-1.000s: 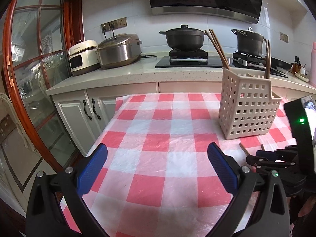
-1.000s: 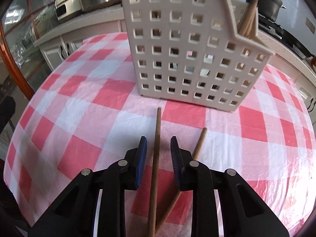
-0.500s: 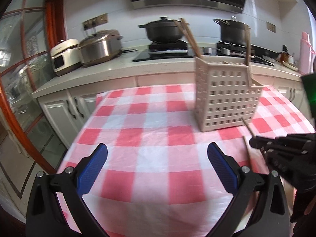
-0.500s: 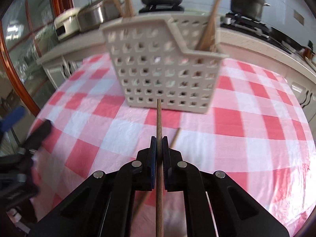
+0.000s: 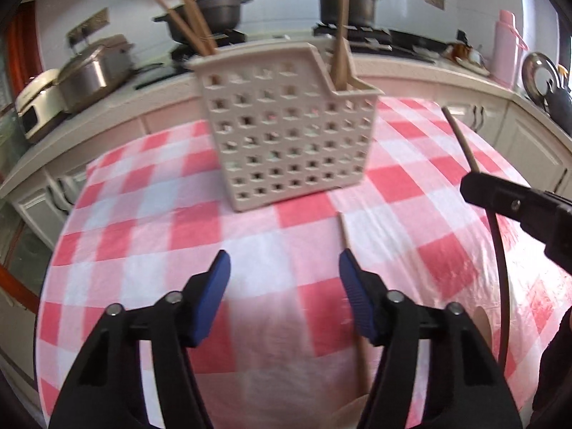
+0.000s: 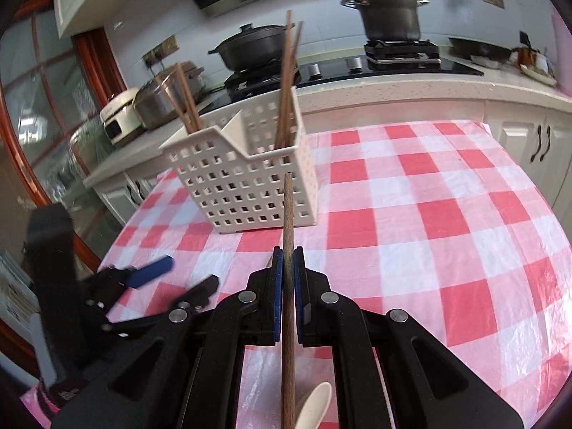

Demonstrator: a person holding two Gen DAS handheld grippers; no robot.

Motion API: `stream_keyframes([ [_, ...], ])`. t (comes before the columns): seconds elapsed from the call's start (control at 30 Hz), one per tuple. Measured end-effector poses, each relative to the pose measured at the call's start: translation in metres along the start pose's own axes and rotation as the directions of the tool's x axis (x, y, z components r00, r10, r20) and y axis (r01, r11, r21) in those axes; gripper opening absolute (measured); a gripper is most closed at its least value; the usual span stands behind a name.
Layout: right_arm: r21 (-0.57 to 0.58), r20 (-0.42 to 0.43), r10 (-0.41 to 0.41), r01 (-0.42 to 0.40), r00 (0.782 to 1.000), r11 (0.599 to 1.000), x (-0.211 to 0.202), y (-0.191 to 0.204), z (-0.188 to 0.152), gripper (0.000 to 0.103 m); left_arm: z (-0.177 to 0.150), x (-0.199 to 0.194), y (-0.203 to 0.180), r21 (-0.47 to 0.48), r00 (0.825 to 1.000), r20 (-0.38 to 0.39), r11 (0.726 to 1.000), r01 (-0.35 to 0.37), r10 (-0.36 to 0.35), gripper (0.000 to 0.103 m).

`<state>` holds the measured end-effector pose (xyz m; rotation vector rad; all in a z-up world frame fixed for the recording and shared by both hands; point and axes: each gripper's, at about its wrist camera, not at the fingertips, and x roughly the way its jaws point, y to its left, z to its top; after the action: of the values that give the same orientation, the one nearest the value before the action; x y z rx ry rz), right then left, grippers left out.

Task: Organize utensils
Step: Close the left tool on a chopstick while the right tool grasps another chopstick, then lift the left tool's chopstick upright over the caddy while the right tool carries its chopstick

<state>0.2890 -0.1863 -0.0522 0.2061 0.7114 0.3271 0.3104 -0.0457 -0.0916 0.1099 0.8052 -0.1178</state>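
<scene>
A white perforated utensil basket [image 5: 286, 136] [image 6: 243, 182] stands on the red-checked table and holds several wooden chopsticks [image 5: 193, 25] [image 6: 286, 82]. My right gripper [image 6: 288, 254] is shut on a brown chopstick [image 6: 288, 221] and holds it off the table, pointing toward the basket; the gripper also shows at the right of the left wrist view [image 5: 475, 186]. My left gripper [image 5: 284, 271] is open and empty, low over the table, with a second chopstick [image 5: 352, 286] lying on the cloth by its right finger. A pale spoon [image 6: 314, 404] lies beneath the right gripper.
Behind the table runs a counter [image 6: 393, 89] with black pots [image 6: 389, 14] on a stove, a steel cooker [image 5: 93, 75] and a white appliance [image 5: 35, 103]. A pink bottle [image 5: 507, 46] stands at the far right. The table edge [image 5: 53, 250] drops off at the left.
My right gripper closed on the chopstick and lifted it off the table. My left gripper swung right, toward the basket and over the remaining chopstick.
</scene>
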Motion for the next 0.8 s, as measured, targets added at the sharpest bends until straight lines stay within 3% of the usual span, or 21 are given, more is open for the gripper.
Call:
stream_keyframes([
  [0.3,0.028,0.011,0.023,-0.023,1.000,0.999,-0.007,-0.013,-0.004,0.006,0.000,0.030,-0.033,0.075,0.995,-0.099,0.997,0.034,-0.026,0.038],
  [0.47,0.042,0.016,0.024,-0.024,1.000,0.999,-0.008,-0.017,-0.004,0.006,-0.002,0.044,-0.039,0.098,0.990,-0.136,0.994,0.049,-0.036,0.020],
  [0.53,0.039,0.016,0.023,-0.023,1.000,0.999,-0.009,-0.016,-0.005,0.006,-0.001,0.045,-0.040,0.097,0.987,-0.147,0.992,0.080,-0.065,0.007],
  [0.8,0.028,0.019,0.009,-0.009,1.000,1.000,-0.009,-0.007,-0.006,0.006,0.000,0.028,-0.030,0.044,0.996,-0.063,0.997,0.066,-0.063,0.006],
])
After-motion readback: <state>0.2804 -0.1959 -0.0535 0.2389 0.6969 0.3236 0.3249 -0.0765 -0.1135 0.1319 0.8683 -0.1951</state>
